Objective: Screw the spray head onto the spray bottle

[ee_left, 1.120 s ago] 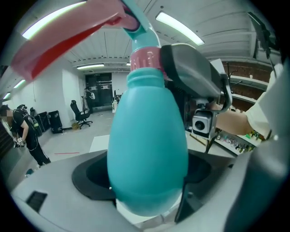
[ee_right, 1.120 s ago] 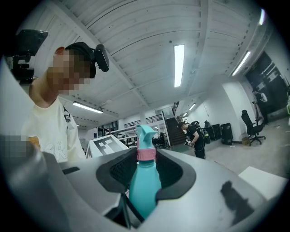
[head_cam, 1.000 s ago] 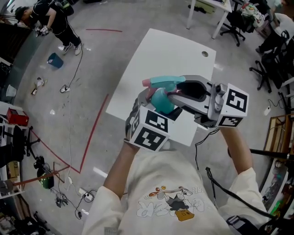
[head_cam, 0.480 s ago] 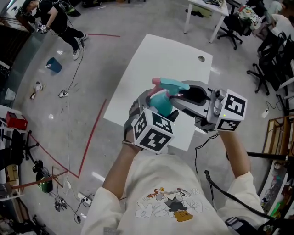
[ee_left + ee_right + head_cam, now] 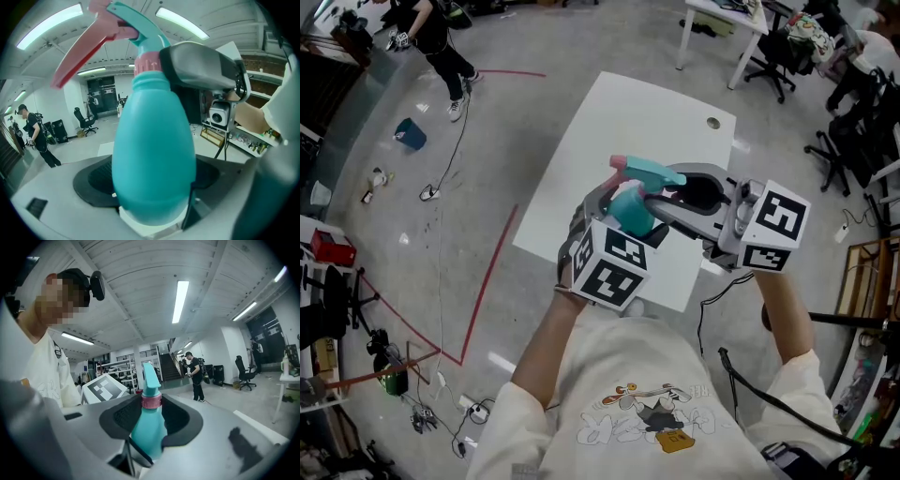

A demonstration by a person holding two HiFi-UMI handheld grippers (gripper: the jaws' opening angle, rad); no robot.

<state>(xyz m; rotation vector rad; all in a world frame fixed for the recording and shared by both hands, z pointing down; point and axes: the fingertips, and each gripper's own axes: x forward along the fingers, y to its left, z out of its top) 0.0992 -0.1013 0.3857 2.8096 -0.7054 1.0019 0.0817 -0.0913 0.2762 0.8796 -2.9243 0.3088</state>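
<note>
teal bottle sat clenched in the left tool; the right tool gripped its pink-collared head above the white table.

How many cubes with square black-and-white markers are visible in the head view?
2. One white marker cube sits just below the teal plastic spray bottle; the other is at its right. None seems hidden.
</note>
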